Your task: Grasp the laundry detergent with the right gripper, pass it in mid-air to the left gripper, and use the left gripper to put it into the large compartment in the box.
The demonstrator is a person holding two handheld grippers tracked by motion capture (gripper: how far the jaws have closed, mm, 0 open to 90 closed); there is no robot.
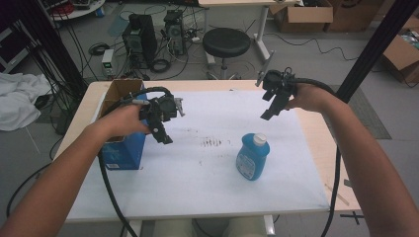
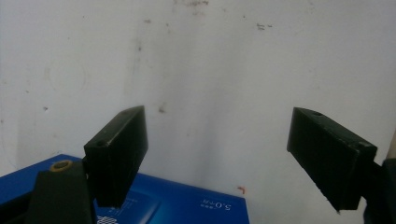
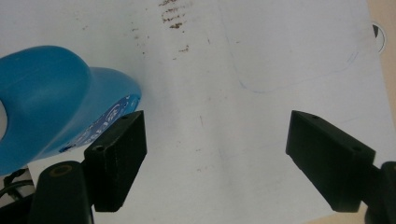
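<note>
A blue bottle (image 1: pixel 252 157) with a white cap stands upright on the white sheet (image 1: pixel 207 182), right of the middle. My right gripper (image 1: pixel 271 112) hovers above and behind it, open with nothing between the jaws. In the right gripper view the bottle (image 3: pixel 51 102) lies to the left of the open right gripper (image 3: pixel 215 128), outside the jaws. An open-topped blue carton (image 1: pixel 123 152) stands at the table's left edge. My left gripper (image 1: pixel 163 135) is held just right of it, above the sheet. The left gripper (image 2: pixel 215 126) stands open and empty over the sheet, with the carton (image 2: pixel 187 203) below it.
The wooden table edge (image 1: pixel 316 133) shows right of the sheet, with a thin stick (image 1: pixel 338 195) near the front right corner. Beyond the table are a black stool (image 1: pixel 226 43), computer towers (image 1: pixel 141 37) and cardboard boxes (image 1: pixel 304 15). A black post (image 1: pixel 365 54) slants at the right.
</note>
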